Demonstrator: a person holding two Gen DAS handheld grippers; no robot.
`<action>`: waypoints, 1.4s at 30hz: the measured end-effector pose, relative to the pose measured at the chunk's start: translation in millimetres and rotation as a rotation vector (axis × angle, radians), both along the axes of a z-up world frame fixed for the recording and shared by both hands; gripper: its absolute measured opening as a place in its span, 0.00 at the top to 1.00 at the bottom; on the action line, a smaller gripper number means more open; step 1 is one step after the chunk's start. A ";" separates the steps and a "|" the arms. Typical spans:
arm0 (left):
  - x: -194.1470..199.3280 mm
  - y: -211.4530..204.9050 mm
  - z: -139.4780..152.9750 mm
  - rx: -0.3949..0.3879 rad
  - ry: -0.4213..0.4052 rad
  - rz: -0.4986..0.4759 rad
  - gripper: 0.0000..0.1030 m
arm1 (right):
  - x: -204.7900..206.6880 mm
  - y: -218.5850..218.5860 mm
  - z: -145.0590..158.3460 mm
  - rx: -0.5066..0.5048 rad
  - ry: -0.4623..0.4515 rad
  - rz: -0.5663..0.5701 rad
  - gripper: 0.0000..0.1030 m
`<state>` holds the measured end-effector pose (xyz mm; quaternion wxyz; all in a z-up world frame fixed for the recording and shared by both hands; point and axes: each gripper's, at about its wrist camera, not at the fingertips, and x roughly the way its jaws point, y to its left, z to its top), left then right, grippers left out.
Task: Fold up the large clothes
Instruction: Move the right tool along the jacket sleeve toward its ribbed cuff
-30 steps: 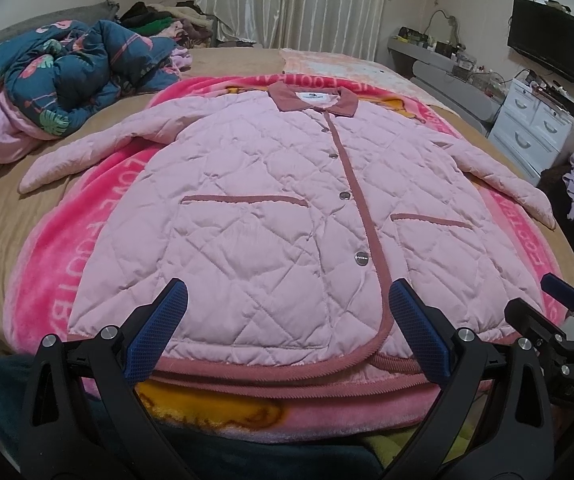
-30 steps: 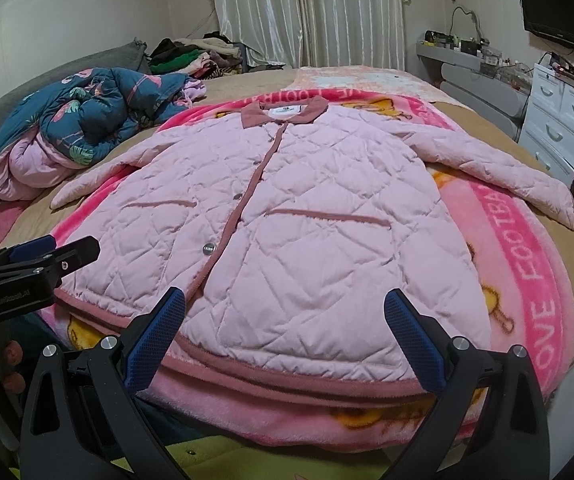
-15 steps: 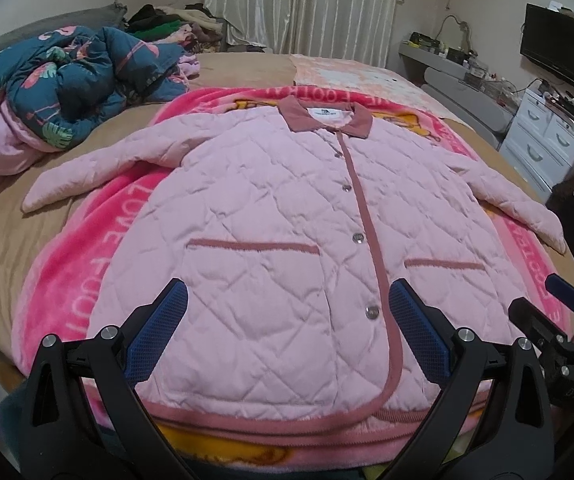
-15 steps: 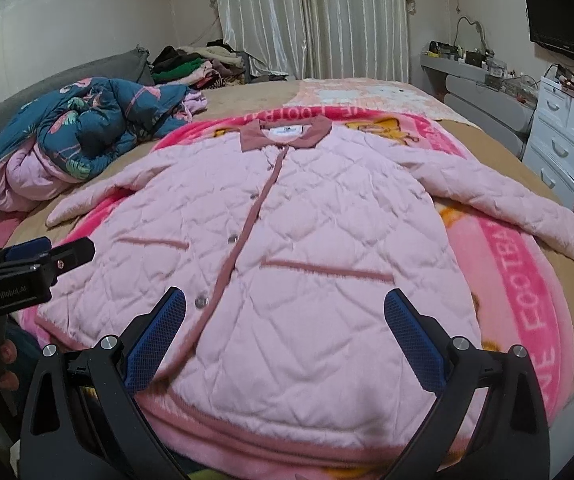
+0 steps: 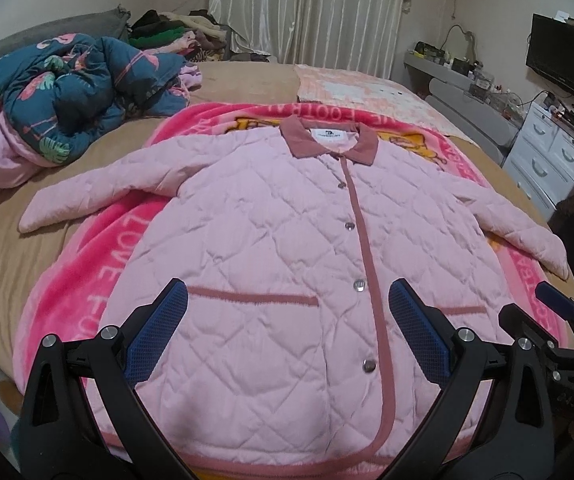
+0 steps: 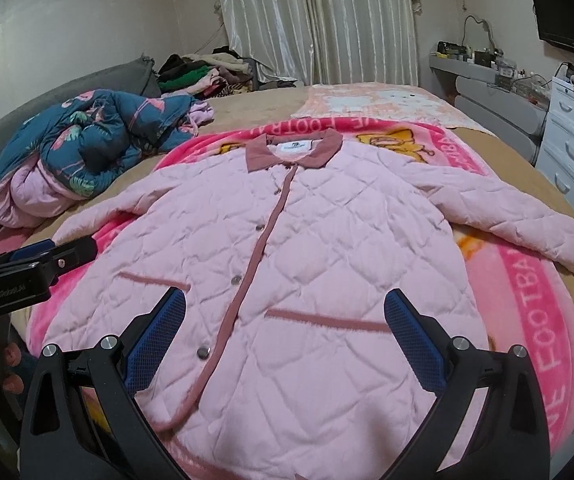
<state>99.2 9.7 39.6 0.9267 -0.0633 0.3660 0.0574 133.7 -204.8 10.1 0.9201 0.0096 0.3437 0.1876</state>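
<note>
Pink quilted jacket [image 5: 271,248] flat, buttoned, sleeves spread, on pink blanket [image 5: 87,280] on bed; left gripper [image 5: 287,336] spread wide above hem, empty; right gripper [image 6: 285,338] likewise spread, empty

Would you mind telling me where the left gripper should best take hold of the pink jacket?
Probably the left sleeve cuff, approached from the bed's left side. The pink jacket lies flat and buttoned, with that sleeve spread outward, its free end easy to pinch and fold inward.
</note>
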 end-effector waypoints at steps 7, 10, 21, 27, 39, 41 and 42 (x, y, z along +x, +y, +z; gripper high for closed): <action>21.9 -2.9 8.6 0.006 -0.013 -0.012 0.08 | 29.0 -6.5 11.1 0.028 -0.015 -0.026 0.04; 33.6 -4.6 8.5 0.008 -0.006 -0.020 0.08 | 39.3 -10.7 14.5 0.043 -0.023 -0.038 0.04; 82.8 -18.0 3.7 -0.006 0.023 -0.054 0.08 | 92.7 -40.3 13.4 0.073 0.006 -0.135 0.04; 112.1 -28.3 -0.5 -0.016 0.033 -0.063 0.08 | 118.2 -62.9 10.6 0.074 0.005 -0.201 0.04; 159.5 -53.1 -8.7 -0.008 0.068 -0.078 0.08 | 162.4 -139.7 -9.1 0.113 0.045 -0.395 0.04; 166.4 -55.9 -12.3 -0.010 0.080 -0.077 0.08 | 167.1 -153.3 -12.0 0.115 0.051 -0.429 0.04; 168.7 -56.9 -13.9 -0.010 0.086 -0.076 0.08 | 169.4 -160.6 -13.5 0.119 0.053 -0.443 0.04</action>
